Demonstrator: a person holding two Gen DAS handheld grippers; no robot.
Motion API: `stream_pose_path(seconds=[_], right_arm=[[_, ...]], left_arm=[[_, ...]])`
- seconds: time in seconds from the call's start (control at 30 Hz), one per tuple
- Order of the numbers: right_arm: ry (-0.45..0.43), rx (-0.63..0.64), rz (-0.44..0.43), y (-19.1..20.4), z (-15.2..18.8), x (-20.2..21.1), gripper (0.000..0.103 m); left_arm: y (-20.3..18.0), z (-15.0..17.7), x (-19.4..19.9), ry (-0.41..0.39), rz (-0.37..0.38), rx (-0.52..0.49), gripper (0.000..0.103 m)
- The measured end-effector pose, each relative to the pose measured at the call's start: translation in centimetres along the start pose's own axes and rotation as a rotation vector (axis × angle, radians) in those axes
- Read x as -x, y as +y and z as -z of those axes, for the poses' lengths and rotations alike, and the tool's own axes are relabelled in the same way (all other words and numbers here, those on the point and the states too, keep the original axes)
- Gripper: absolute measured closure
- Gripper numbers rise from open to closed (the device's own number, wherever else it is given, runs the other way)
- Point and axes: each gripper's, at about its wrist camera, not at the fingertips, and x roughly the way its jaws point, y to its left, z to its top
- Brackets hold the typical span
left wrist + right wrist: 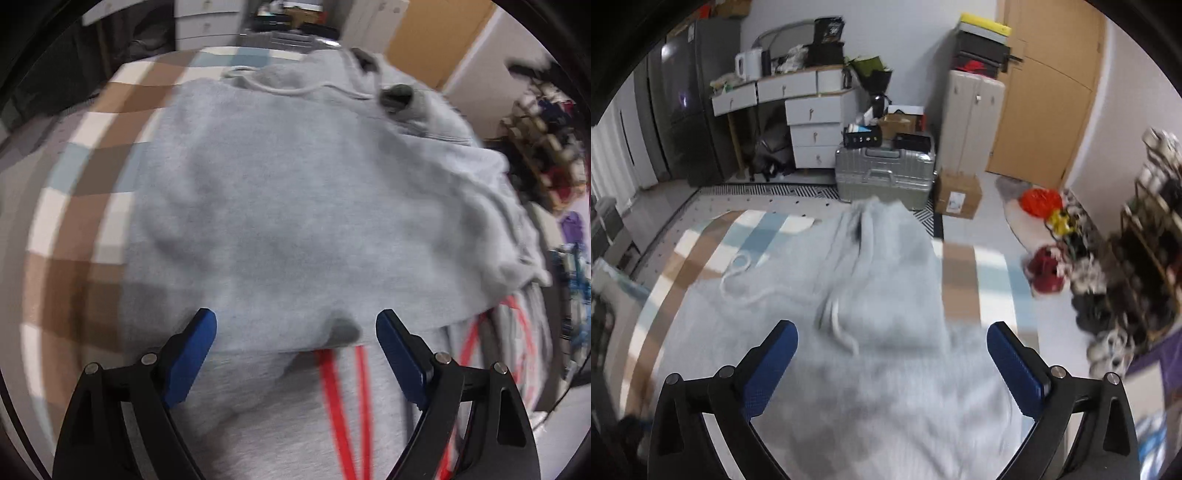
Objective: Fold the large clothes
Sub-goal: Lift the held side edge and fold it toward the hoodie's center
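A large pale grey hoodie (pixel 295 206) lies spread on a checked brown, white and blue bed cover (pixel 85 206). Its hood and white drawstring (pixel 738 273) lie at the far end. My left gripper (pixel 295 325) hovers open over the hoodie's near hem, with nothing between its blue pads. In the right wrist view the hoodie (pixel 871 332) fills the lower middle, one part folded over along its length. My right gripper (pixel 892 334) is open above it and holds nothing. The picture is blurred by motion.
Grey trousers with red stripes (pixel 343 398), a person's legs, sit at the near edge of the bed. Beyond the bed stand a silver suitcase (pixel 882 173), white drawers (pixel 812 125), a cardboard box (pixel 958 194) and a shoe rack (pixel 1145 236) at the right.
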Motion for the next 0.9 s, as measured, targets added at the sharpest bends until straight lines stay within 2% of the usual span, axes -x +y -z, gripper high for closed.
stream_pose_path(seconds=[0.07,0.13,0.2,0.23,0.3,0.33,0.4,0.43,0.47,0.53,0.57,0.6,0.63,0.77,0.9], right_arm=[[0.016,0.014,0.061,0.6,-2.6,-3.4,0.000],[0.058,0.024,0.079,1.9,-4.7,-7.7,0.000],[0.105,0.073,0.136,3.4,-6.6,-12.1,0.001],[0.101,0.110,0.171,3.9,-7.1,-13.7,0.001],[0.040,0.140,0.242,4.7,-7.1,-15.0,0.001],[0.038,0.126,0.247,5.2,-7.7,-16.8,0.001],[0.088,0.091,0.212,5.3,-8.2,-19.4,0.004],[0.123,0.077,0.214,5.5,-8.5,-21.0,0.016],[0.146,0.074,0.221,5.8,-8.6,-22.3,0.023],[0.175,0.075,0.243,6.2,-8.4,-24.1,0.044],[0.187,0.073,0.253,6.2,-8.4,-24.2,0.052],[0.209,0.069,0.256,6.1,-8.2,-24.5,0.077],[0.226,0.059,0.246,5.7,-8.0,-24.5,0.088],[0.142,0.021,0.242,4.2,-7.9,-21.3,0.090],[-0.020,0.073,0.229,3.4,-7.4,-15.1,0.091]], left_arm=[[0.1,0.3,0.8,-0.041,-0.008,-0.004,0.018],[-0.2,0.6,1.3,-0.067,-0.044,-0.062,0.018],[-0.4,0.7,1.2,-0.085,-0.097,-0.129,0.018],[-0.3,0.5,0.8,-0.084,-0.105,-0.143,0.018],[0.2,0.1,0.2,-0.063,-0.093,-0.134,0.018],[0.4,0.1,-0.1,-0.042,-0.078,-0.122,0.018],[0.6,-0.1,-0.5,-0.005,-0.033,-0.122,0.018],[0.4,-0.1,-0.7,0.005,-0.031,-0.127,0.018],[0.3,-0.2,-0.9,0.010,-0.040,-0.132,0.018],[0.0,-0.4,-0.8,0.006,-0.033,-0.133,0.018],[-0.2,-0.5,-0.7,0.004,-0.021,-0.136,0.018],[-0.3,-0.6,-0.6,0.001,-0.010,-0.139,0.018],[-0.5,-0.7,-0.6,-0.003,-0.012,-0.142,0.018],[-0.8,-0.1,-0.7,0.007,-0.030,-0.143,0.018],[-1.1,-0.1,-0.6,-0.005,-0.037,-0.141,0.018]])
